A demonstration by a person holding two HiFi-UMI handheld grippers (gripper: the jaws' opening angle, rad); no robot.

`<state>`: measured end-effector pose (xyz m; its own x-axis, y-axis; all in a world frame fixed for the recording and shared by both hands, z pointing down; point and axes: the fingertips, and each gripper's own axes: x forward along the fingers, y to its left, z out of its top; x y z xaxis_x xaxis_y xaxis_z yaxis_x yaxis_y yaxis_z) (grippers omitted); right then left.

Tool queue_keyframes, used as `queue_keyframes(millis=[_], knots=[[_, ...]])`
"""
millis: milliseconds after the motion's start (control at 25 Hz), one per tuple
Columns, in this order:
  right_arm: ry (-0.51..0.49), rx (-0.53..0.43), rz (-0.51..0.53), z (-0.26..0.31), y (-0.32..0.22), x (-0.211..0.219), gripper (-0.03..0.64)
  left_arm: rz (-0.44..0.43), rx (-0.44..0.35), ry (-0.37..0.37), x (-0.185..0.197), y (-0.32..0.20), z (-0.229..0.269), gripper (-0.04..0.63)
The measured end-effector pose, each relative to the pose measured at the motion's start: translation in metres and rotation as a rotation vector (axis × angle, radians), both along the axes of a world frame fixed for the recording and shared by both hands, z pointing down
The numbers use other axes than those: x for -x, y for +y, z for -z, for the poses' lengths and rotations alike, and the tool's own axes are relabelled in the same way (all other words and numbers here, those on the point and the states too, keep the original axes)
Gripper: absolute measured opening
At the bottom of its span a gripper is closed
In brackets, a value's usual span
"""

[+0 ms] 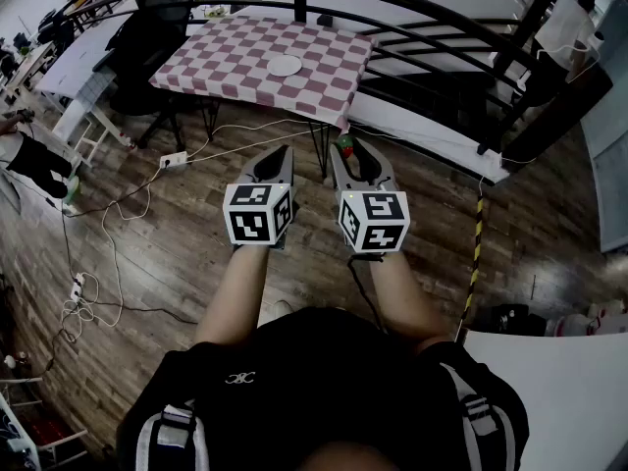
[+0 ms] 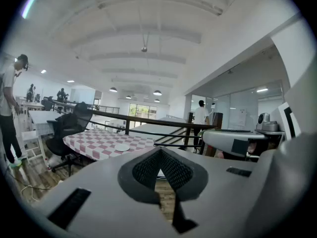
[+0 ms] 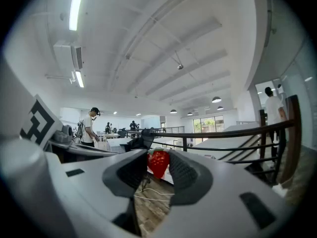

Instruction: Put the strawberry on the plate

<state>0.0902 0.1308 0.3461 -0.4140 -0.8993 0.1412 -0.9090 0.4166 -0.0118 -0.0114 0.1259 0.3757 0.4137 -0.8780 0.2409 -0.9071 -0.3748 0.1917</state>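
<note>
A red strawberry [image 3: 159, 162] with a green top sits clamped between the pads of my right gripper [image 3: 159, 163]; in the head view it shows as a small red and green spot [image 1: 345, 148] at the tips of the right gripper [image 1: 346, 151]. My left gripper [image 1: 285, 153] is held level beside it, its jaws closed together with nothing between them [image 2: 159, 169]. The white plate [image 1: 286, 65] lies in the middle of a pink-and-white checked table [image 1: 325, 71], well ahead of both grippers; the same plate [image 2: 122, 147] appears in the left gripper view.
A black railing [image 1: 412, 13] curves behind the table, with stairs going down at the right. A black office chair [image 1: 147, 47] stands left of the table. Cables and a power strip [image 1: 174, 159] lie on the wood floor. People stand at desks in the distance.
</note>
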Motion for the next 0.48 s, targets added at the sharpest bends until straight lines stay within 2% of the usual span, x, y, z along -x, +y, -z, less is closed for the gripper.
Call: queue_keyframes(millis=[280,480], knots=[[-0.011,-0.015,0.007,0.001,0.0,0.026,0.146,0.007,-0.007,-0.001,0.027,-0.001,0.0,-0.002],[0.0,-0.023,-0.005,-0.002,0.0,0.054,0.146,0.015,-0.001,0.013,0.063,-0.004,-0.005,-0.002]])
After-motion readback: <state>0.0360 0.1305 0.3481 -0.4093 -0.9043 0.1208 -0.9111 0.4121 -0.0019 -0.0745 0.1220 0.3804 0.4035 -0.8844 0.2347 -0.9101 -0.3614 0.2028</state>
